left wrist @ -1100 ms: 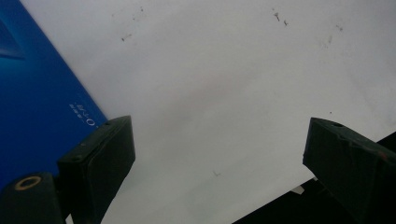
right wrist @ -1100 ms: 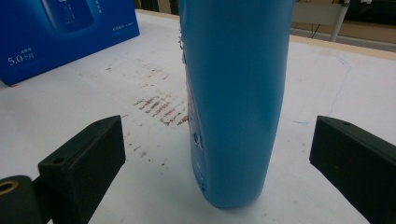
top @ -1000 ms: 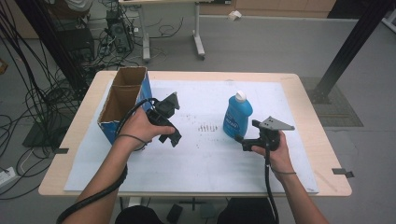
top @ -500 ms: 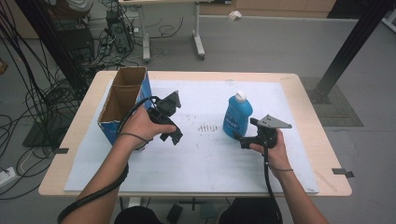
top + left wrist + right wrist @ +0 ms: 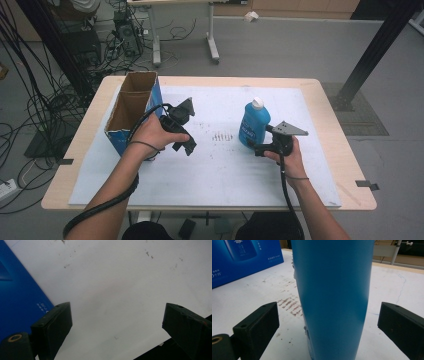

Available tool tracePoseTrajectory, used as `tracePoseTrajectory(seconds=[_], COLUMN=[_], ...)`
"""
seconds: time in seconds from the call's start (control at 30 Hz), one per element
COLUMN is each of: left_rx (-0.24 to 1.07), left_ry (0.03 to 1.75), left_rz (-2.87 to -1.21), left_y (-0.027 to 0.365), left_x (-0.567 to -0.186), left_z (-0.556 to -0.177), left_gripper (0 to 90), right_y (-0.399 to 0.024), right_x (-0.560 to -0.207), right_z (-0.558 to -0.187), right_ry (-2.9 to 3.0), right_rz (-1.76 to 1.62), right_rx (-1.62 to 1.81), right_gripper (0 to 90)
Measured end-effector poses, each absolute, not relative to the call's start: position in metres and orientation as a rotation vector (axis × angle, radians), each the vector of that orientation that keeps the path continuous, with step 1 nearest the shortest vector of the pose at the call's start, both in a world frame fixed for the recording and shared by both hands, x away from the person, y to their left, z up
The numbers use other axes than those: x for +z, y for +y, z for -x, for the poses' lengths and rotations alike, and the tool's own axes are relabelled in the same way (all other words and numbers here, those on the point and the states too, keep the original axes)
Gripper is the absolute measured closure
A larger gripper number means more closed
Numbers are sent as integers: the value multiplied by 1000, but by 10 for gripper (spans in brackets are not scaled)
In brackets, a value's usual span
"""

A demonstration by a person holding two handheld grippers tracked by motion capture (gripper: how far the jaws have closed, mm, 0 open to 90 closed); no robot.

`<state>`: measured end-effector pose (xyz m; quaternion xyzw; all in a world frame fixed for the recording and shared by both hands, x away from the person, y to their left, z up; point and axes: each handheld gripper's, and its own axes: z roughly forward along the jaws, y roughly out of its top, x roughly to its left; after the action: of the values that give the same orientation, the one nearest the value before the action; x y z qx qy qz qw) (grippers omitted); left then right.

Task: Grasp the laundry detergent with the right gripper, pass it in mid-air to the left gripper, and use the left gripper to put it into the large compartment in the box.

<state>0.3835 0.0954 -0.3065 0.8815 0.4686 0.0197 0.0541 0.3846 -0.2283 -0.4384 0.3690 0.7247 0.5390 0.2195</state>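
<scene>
My right tool (image 5: 261,145) sits with its jaws wide on either side of the blue bottle (image 5: 253,125), which stands upright on the white tabletop (image 5: 225,170), with no contact made. My left tool (image 5: 186,131) is also spread wide, holding nothing, just beside the open blue box (image 5: 131,117).

The box (image 5: 242,260) carries small white print and a bottle picture. The print is too blurred to read. The bottle (image 5: 333,297) shows no readable label.
</scene>
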Motion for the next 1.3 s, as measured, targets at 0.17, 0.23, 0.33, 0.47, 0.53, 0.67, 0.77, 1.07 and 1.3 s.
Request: tracePoseTrajectory(seconds=[0.17, 0.23, 0.33, 0.47, 0.53, 0.67, 0.77, 1.07, 1.3], left_rx=[59, 57, 56, 55, 57, 57, 58, 55, 56], left_ry=[1423, 1420, 1423, 1428, 1428, 1430, 1430, 1432, 1424], left_rz=[-2678, -2676, -2679, -2679, -2678, -2676, -2679, -2681, -2689], left_y=[95, 95, 96, 97, 97, 98, 98, 98, 98], left_x=[-306, -307, -307, -309, -309, -309, -309, -309, -309], left_z=[-384, -384, -384, -384, -384, -384, -384, -385, -385], left_gripper=[95, 95, 95, 95, 95, 95, 95, 95, 95], right_y=[-225, -224, -222, -221, -221, -220, -220, -216, -215], right_x=[-441, -441, -442, -443, -444, -446, -446, -446, -446], right_z=[-390, -392, -394, -396, -396, -398, -399, -402, -403], right_ry=[2001, 1999, 1996, 1989, 1987, 1982, 1979, 1965, 1960], right_rz=[-1016, -1016, -996, -990, -995, -994, -996, -990, -986], right_rx=[1489, 1489, 1482, 1480, 1485, 1490, 1491, 1504, 1505], right_gripper=[39, 39, 40, 39, 39, 40, 40, 44, 46])
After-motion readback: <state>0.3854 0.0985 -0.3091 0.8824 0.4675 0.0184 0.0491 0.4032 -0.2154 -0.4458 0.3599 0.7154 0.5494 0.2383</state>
